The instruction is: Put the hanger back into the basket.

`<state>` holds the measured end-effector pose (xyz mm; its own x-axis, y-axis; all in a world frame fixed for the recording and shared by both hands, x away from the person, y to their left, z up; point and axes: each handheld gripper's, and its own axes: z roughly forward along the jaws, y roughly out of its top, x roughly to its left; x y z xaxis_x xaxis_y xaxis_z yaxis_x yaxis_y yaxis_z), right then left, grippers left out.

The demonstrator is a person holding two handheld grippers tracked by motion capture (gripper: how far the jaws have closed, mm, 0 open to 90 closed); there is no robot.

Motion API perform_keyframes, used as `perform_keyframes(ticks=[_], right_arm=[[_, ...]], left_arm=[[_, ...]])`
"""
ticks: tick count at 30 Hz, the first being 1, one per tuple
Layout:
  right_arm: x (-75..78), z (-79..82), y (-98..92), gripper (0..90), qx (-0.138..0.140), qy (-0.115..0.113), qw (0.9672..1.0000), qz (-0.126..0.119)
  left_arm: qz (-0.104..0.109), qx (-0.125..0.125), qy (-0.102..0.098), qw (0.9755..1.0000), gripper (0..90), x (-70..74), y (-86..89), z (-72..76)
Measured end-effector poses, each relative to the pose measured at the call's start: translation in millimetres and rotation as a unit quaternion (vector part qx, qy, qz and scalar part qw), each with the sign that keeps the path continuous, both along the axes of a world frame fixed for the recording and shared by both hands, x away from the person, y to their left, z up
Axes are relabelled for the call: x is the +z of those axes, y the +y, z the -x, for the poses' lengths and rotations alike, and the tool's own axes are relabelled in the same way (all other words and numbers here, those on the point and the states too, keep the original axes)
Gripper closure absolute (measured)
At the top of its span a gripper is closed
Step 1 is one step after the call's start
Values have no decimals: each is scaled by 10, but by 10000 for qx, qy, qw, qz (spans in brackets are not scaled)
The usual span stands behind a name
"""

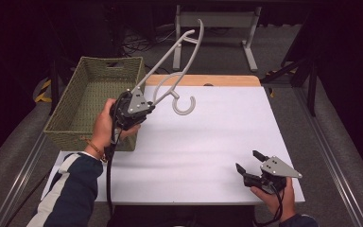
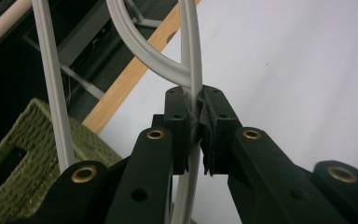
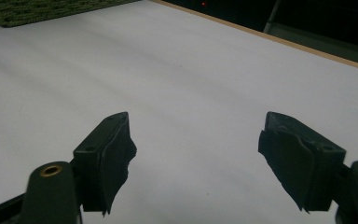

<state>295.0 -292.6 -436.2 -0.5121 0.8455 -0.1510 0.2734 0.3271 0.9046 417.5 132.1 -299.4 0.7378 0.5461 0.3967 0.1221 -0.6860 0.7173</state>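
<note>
The grey plastic clothes hanger is held in the air, its long axis slanting up and away from the left gripper toward the far side of the bench, with its hook hanging low just beside the gripper and curling open upward. The left gripper is clamped tight on one thin bar of the hanger; in the left gripper view the pads pinch that bar where a curved strut joins it, and a second bar runs past on the gripper's left. Beside and below that gripper sits a green woven basket with a handle slot in its far wall; the hanger's lower end hangs near its rim. The right gripper rests low over the near edge of the white bench top, well apart from the hanger, its jaws spread wide with nothing between them. The hanger is slim, pale and smooth, with rounded open loops.
</note>
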Motion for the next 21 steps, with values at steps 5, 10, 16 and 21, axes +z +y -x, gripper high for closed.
perform_keyframes(ticks=[5, 10, 16, 21], right_arm=[[-3, -3, 1, 247, -6, 15, 10000, 2], [-6, -3, 2, 247, -7, 18, 10000, 7], [-16, -5, 14, 247, 5, 35, 10000, 43], [-15, -4, 17, 247, 8, 34, 10000, 61]], left_arm=[[68, 137, 61, 9999, 822, -72, 133, -39], [198, 279, 122, 9993, 822, -125, 280, -54], [299, 471, 168, 9983, 822, -184, 450, -60], [384, 627, 215, 9971, 822, -227, 596, -76]])
